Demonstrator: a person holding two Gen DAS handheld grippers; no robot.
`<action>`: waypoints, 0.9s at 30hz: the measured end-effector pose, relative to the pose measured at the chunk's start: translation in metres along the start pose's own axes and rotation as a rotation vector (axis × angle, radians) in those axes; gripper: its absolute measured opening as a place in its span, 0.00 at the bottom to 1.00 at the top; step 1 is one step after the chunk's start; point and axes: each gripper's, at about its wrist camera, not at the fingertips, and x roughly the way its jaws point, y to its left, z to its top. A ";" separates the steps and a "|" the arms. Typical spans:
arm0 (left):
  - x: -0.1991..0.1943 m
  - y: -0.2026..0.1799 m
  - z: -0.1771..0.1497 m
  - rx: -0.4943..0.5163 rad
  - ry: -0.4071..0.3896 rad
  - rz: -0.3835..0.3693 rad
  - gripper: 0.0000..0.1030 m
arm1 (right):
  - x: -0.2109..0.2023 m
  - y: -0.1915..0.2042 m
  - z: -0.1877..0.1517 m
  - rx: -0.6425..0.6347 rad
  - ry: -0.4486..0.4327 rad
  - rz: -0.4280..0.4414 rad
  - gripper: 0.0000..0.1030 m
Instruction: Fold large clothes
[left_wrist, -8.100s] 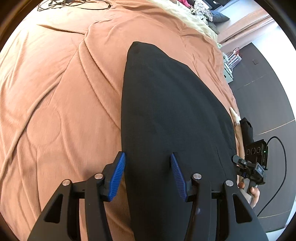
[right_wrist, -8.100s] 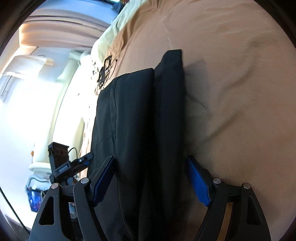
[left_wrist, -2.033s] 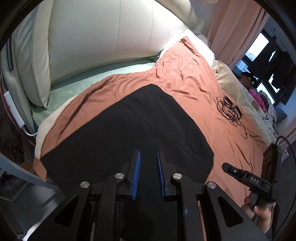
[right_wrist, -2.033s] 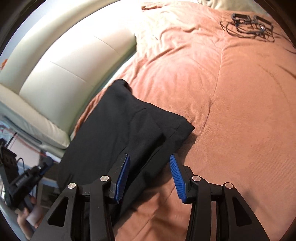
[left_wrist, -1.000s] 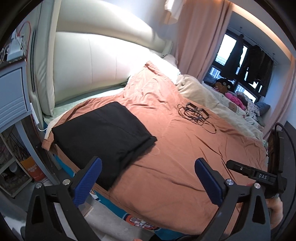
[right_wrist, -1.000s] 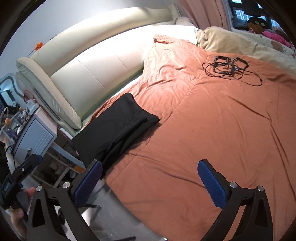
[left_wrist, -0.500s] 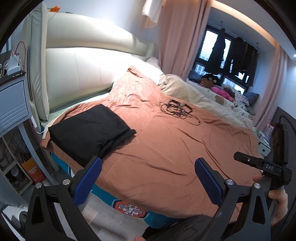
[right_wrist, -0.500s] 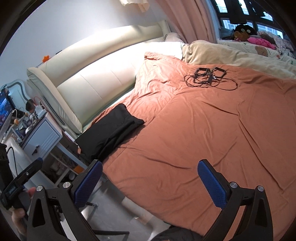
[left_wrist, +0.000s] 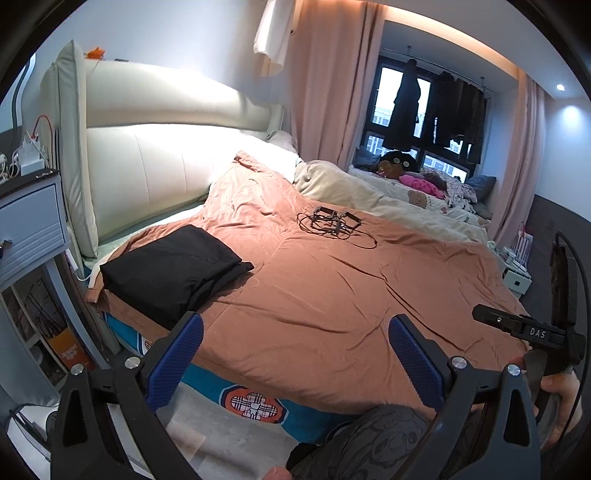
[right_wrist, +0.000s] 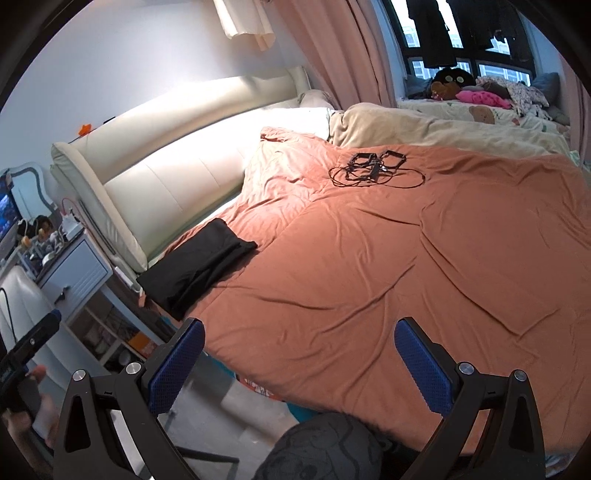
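A folded black garment (left_wrist: 173, 269) lies on the near left corner of the orange bedcover (left_wrist: 332, 288), close to the cream headboard; the right wrist view shows the same black garment (right_wrist: 199, 267) at middle left. My left gripper (left_wrist: 295, 354) is wide open and empty, held back from the bed above its front edge. My right gripper (right_wrist: 299, 363) is also wide open with nothing between its blue pads (right_wrist: 421, 365). Both stand well away from the garment.
A tangle of black cables (left_wrist: 332, 223) lies mid-bed. A beige duvet (left_wrist: 369, 195) runs along the far side. A blue nightstand (left_wrist: 29, 229) stands left of the bed. The other handheld gripper (left_wrist: 532, 334) and a hand show at right. A dark-clad knee (right_wrist: 321, 446) sits low.
Both grippers have let go of the folded garment, opened wide, and pulled back and up from the bed; the whole bed now shows and the garment looks small and far.
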 end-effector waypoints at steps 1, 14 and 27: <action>-0.003 -0.003 -0.003 0.006 -0.004 -0.002 0.99 | -0.006 -0.001 -0.005 -0.003 -0.004 -0.006 1.00; -0.040 -0.035 -0.041 0.065 -0.052 -0.054 0.99 | -0.079 -0.014 -0.060 -0.050 -0.093 -0.080 1.00; -0.060 -0.053 -0.074 0.090 -0.051 -0.056 0.99 | -0.121 -0.026 -0.108 -0.038 -0.125 -0.130 1.00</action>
